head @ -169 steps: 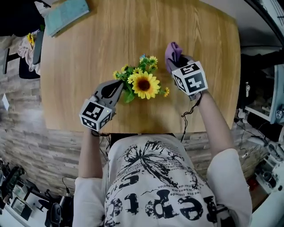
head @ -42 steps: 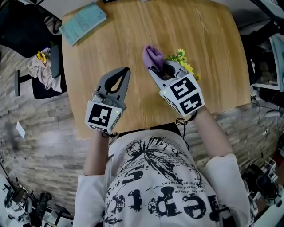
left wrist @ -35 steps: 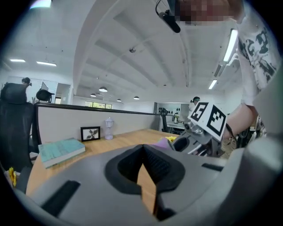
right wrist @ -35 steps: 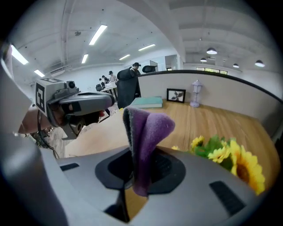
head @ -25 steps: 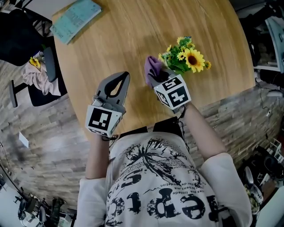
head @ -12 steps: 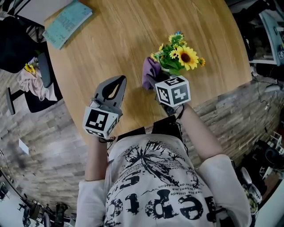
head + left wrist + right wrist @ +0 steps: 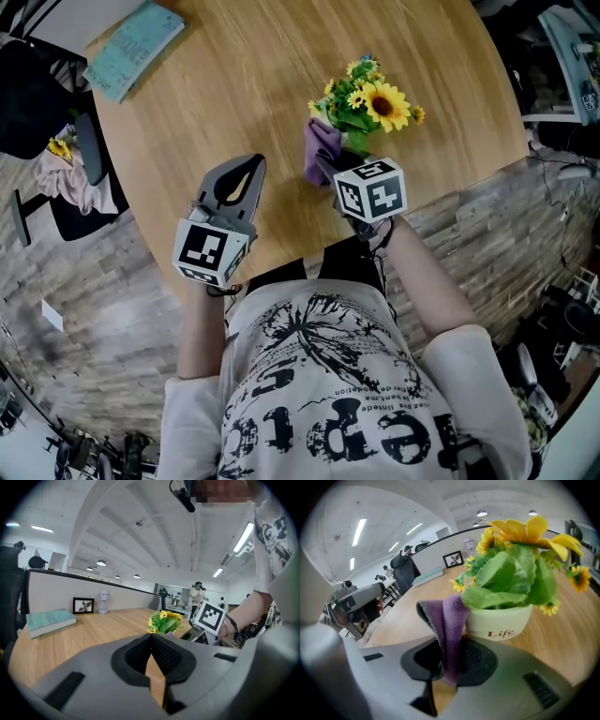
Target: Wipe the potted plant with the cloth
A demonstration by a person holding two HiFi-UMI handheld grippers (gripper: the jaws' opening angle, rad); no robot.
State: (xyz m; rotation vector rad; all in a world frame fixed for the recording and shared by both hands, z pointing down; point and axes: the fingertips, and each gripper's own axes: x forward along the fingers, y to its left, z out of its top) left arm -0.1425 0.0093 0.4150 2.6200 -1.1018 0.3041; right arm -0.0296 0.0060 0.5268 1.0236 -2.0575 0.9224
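Observation:
The potted plant (image 7: pixel 367 105) has yellow sunflowers and green leaves in a pale pot (image 7: pixel 499 618) and stands on the round wooden table (image 7: pixel 272 75). A purple cloth (image 7: pixel 321 150) is clamped in my right gripper (image 7: pixel 330 164), which is shut on it just left of the pot. In the right gripper view the purple cloth (image 7: pixel 449 626) stands up between the jaws and touches the pot's side. My left gripper (image 7: pixel 247 169) hovers over the table's near left part, shut and empty. From the left gripper view the plant (image 7: pixel 164 621) shows beyond the closed jaws.
A teal book (image 7: pixel 133 49) lies at the table's far left. A small picture frame (image 7: pixel 83 605) and a pale lamp-like ornament (image 7: pixel 104 601) stand at the far edge. The table's rim curves close to the pot on the right; chairs and cluttered floor surround it.
My right gripper with the cloth has closed in on the pot's left side and rolled a little. The left gripper has stayed put.

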